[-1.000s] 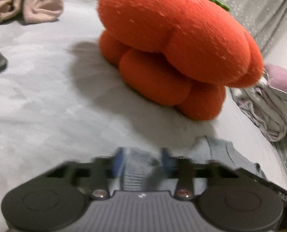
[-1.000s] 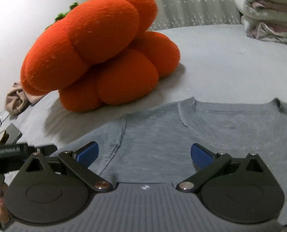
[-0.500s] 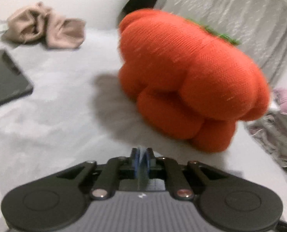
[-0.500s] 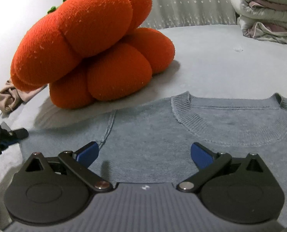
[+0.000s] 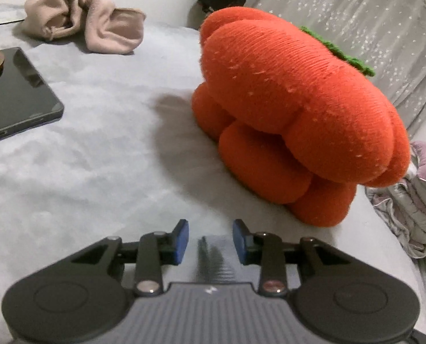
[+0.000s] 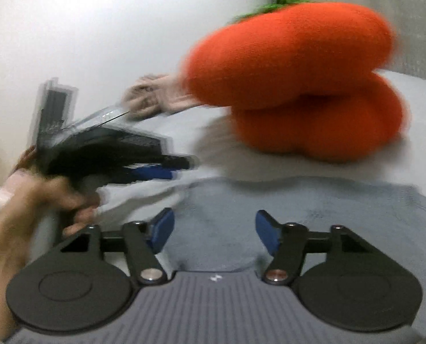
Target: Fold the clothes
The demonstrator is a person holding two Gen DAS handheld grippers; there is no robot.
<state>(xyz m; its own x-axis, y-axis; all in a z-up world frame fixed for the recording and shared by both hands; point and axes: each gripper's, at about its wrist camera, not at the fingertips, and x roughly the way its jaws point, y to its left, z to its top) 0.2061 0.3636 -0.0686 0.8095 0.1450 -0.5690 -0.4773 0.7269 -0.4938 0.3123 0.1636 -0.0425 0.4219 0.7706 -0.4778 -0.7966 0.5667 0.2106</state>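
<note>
The grey knit sweater (image 6: 299, 209) lies flat on the pale bed cover (image 5: 98, 157). My right gripper (image 6: 214, 228) hovers low over it; its jaws are closing, with only flat fabric below them and nothing pinched. The right wrist view is blurred. My left gripper (image 5: 210, 239) is at the sweater's edge with its jaws opening. A raised fold of grey fabric (image 5: 213, 261) stands loose between the blue pads (image 5: 181, 240), and neither pad touches it. In the right wrist view the left gripper (image 6: 155, 169) shows at the left, held in a person's hand (image 6: 40, 200).
A big orange plush pumpkin (image 5: 293, 120) sits just beyond the sweater. A beige garment (image 5: 83, 20) and a black tablet (image 5: 15, 97) lie at the far left. Crumpled bedding (image 5: 408, 215) is piled at the right, with a grey curtain (image 5: 356, 14) behind.
The left jaws, shut half a second ago, now stand apart with the fabric fold loose between them. The right gripper swung left and rolled, and its jaws have narrowed.
</note>
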